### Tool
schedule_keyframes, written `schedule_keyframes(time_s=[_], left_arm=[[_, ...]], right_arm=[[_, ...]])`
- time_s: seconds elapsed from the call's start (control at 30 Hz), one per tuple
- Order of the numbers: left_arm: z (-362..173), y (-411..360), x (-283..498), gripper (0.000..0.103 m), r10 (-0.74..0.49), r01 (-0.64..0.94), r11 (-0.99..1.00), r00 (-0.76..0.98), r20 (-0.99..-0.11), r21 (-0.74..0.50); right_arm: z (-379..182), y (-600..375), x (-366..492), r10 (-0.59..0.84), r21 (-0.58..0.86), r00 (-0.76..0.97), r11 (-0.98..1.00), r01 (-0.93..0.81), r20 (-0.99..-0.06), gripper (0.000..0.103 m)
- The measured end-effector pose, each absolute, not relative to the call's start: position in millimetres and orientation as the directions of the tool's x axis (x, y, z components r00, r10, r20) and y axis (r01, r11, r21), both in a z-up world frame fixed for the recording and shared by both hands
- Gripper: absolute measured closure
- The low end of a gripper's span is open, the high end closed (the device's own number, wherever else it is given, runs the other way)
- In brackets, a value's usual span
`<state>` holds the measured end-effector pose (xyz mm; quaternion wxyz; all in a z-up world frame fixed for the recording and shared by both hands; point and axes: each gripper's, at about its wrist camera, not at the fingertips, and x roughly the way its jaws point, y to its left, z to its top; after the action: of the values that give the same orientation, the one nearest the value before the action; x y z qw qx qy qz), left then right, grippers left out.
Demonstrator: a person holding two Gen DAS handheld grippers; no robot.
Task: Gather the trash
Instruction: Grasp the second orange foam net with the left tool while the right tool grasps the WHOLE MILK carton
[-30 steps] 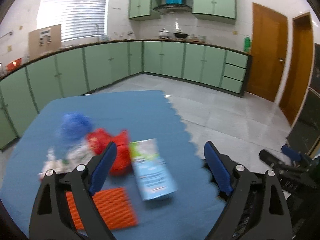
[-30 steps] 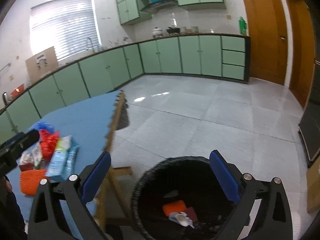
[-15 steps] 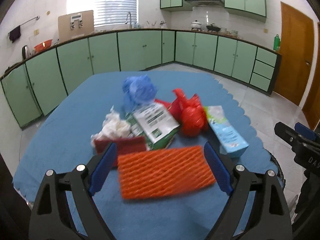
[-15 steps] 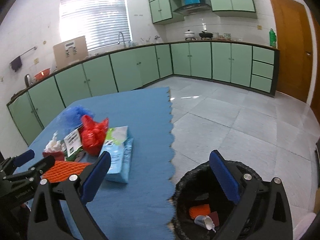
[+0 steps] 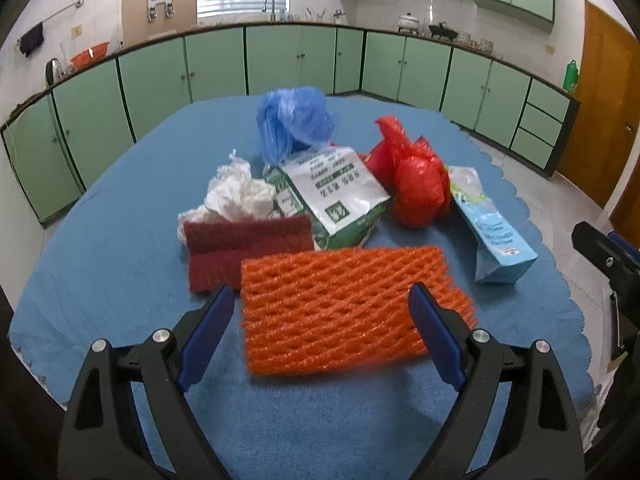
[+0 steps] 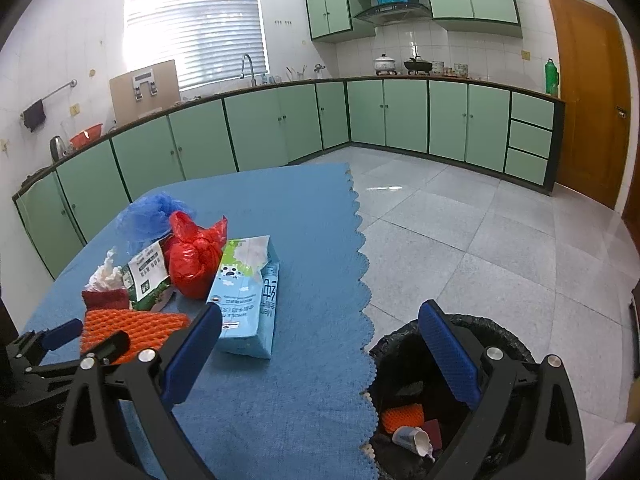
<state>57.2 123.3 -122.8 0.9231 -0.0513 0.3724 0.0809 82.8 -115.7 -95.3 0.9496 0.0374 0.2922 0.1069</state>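
A pile of trash lies on the blue table (image 5: 112,264). Nearest is an orange foam net (image 5: 344,312), also in the right wrist view (image 6: 132,330). Behind it lie a dark red scouring pad (image 5: 244,248), white crumpled tissue (image 5: 236,192), a green-white packet (image 5: 340,196), a blue plastic bag (image 5: 294,120), a red plastic bag (image 5: 416,184) and a light blue carton (image 5: 492,228). My left gripper (image 5: 320,320) is open, its jaws either side of the net's near edge. My right gripper (image 6: 320,344) is open and empty, over the table edge beside the black bin (image 6: 508,336).
The bin with a black liner stands on the floor right of the table and holds an orange net piece (image 6: 402,416) and a white tube (image 6: 412,438). The table's scalloped edge (image 6: 362,264) borders grey tiled floor. Green cabinets line the walls.
My left gripper has swung left and closed in on the pile, so the orange net now sits between its jaws. My right gripper has turned left from the bin toward the table.
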Motion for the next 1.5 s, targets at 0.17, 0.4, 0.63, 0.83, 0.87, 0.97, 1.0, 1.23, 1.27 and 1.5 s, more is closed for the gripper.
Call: schedule_keyframes(time_s=[0.17, 0.4, 0.63, 0.83, 0.87, 0.97, 1.0, 1.23, 1.27, 1.5], left_arm=[[-129.3, 123.0, 62.3, 0.014, 0.112, -0.195, 0.980, 0.681, -0.724, -0.032], [-135.2, 117.0, 66.7, 0.016, 0.127, -0.192, 0.981, 0.652, -0.747, 0.000], [-135.1, 117.2, 66.5, 0.043, 0.067, -0.165, 0.985, 0.653, -0.754, -0.056], [-132.1, 100.3, 58.9, 0.081, 0.001, -0.083, 0.994, 0.676, -0.737, -0.074], [-132.1, 97.6, 58.0, 0.082, -0.003, -0.081, 0.994, 0.677, -0.736, -0.079], [-127.9, 98.4, 55.4, 0.084, -0.025, -0.081, 0.991, 0.687, -0.726, -0.111], [-125.3, 100.8, 54.7, 0.084, -0.028, -0.083, 0.990, 0.694, -0.720, -0.118], [-102.1, 117.6, 37.9, 0.084, 0.004, -0.114, 0.985, 0.755, -0.655, -0.125], [-100.8, 119.0, 38.4, 0.084, 0.007, -0.119, 0.985, 0.757, -0.654, -0.126], [-109.4, 127.8, 51.0, 0.084, 0.020, -0.153, 0.979, 0.738, -0.675, -0.138]], right_arm=[[-98.5, -115.6, 83.6, 0.228, 0.135, 0.802, 0.974, -0.183, -0.552, 0.007], [-101.2, -116.8, 86.2, 0.228, 0.139, 0.797, 0.974, -0.180, -0.559, 0.007], [-103.8, -118.3, 87.9, 0.229, 0.144, 0.793, 0.973, -0.178, -0.565, 0.007], [-103.7, -117.5, 87.1, 0.234, 0.140, 0.792, 0.972, -0.187, -0.564, 0.007], [-103.3, -116.6, 87.3, 0.235, 0.139, 0.792, 0.972, -0.190, -0.563, 0.007], [-102.5, -110.8, 88.2, 0.251, 0.141, 0.790, 0.968, -0.207, -0.560, 0.008], [-102.0, -108.9, 89.0, 0.255, 0.141, 0.790, 0.967, -0.212, -0.558, 0.008], [-101.8, -82.9, 94.5, 0.295, 0.128, 0.778, 0.954, -0.270, -0.555, 0.008], [-102.8, -78.8, 96.1, 0.297, 0.124, 0.774, 0.953, -0.276, -0.559, 0.008], [-117.5, -54.7, 108.4, 0.262, 0.067, 0.746, 0.957, -0.282, -0.612, 0.011]])
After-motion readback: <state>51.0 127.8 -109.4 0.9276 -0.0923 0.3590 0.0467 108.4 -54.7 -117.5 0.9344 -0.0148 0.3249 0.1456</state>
